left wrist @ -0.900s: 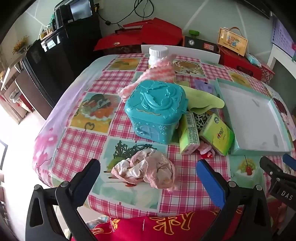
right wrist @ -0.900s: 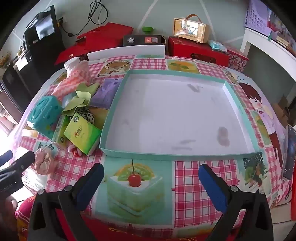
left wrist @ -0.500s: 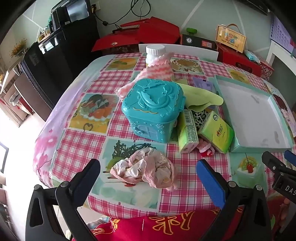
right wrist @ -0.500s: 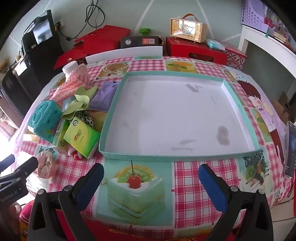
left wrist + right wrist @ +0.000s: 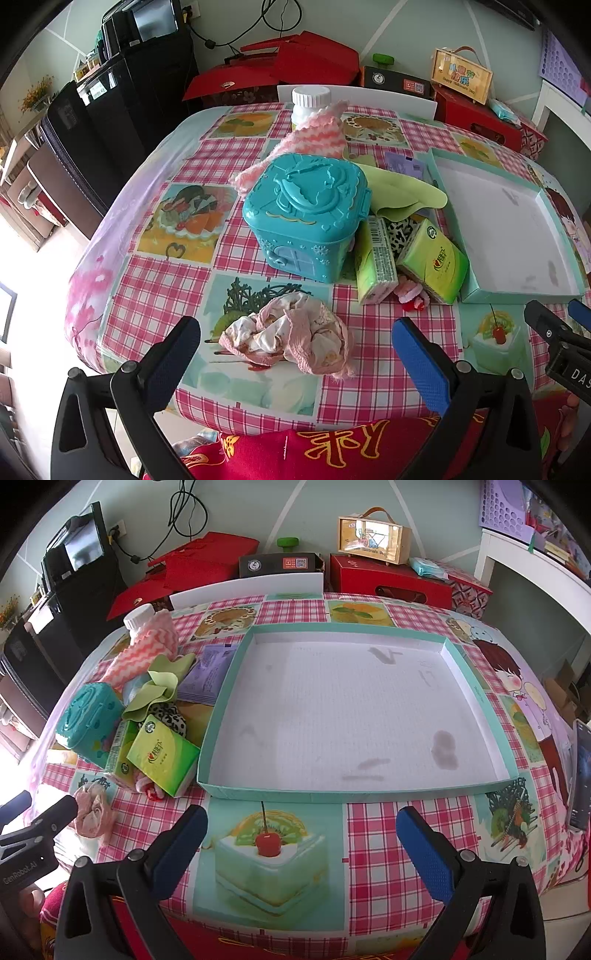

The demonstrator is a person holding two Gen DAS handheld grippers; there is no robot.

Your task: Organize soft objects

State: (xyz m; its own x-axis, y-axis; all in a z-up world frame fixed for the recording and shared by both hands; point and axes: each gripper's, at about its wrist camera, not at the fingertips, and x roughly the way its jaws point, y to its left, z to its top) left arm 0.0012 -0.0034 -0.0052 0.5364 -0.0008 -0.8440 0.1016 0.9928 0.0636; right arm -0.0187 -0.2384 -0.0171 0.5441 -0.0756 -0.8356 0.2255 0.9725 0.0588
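A crumpled pink cloth (image 5: 291,338) lies near the table's front edge, just ahead of my open, empty left gripper (image 5: 295,356); it also shows in the right wrist view (image 5: 92,810). Behind it lie a pink zigzag cloth (image 5: 299,144), a green cloth (image 5: 402,192), a black-and-white patterned cloth (image 5: 400,232) and a small pink-red item (image 5: 410,295). The shallow teal tray (image 5: 476,686) is empty, ahead of my open, empty right gripper (image 5: 301,836).
A teal plastic box (image 5: 306,210), two green tissue packs (image 5: 432,266), a white-capped bottle (image 5: 310,101) and a purple packet (image 5: 207,675) crowd the table left of the tray. A phone (image 5: 581,775) lies at the right table edge. Red boxes stand behind.
Both grippers have drawn back and risen slightly, so the table looks a little farther. Nothing on the table has moved.
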